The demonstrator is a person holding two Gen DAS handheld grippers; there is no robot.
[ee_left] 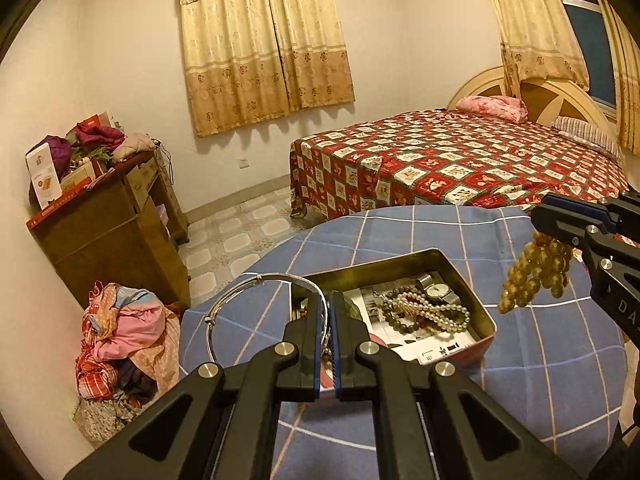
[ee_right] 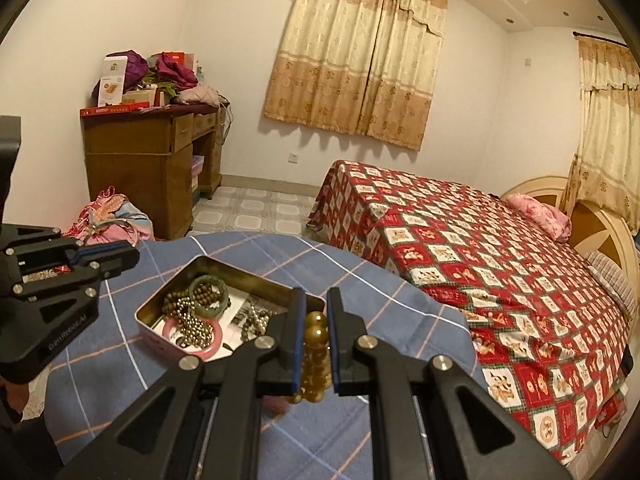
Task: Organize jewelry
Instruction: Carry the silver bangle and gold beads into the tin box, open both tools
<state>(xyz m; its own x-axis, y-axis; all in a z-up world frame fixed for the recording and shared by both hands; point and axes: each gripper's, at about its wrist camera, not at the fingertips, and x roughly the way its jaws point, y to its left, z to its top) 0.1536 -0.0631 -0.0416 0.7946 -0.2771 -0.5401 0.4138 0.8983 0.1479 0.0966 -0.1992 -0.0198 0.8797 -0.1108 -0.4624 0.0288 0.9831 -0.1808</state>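
Our left gripper [ee_left: 329,320] pinched the thin silver bangle [ee_left: 240,294] over the rectangular gold tin's [ee_left: 486,314] 9 o'clock rim. Our right gripper [ee_right: 313,320] clamped the amber bead bracelet [ee_right: 316,356] at the tin's 3 o'clock, above bare blue checked tablecloth [ee_right: 400,304].

Both wrist views look forward and slightly down, close over the blue checked bench [ee_left: 520,360]. Shared: open tin [ee_left: 486,320] [ee_right: 148,312] at lower centre, bed [ee_left: 460,160] [ee_right: 500,260] at right, desk [ee_left: 104,224] [ee_right: 140,160] at left.
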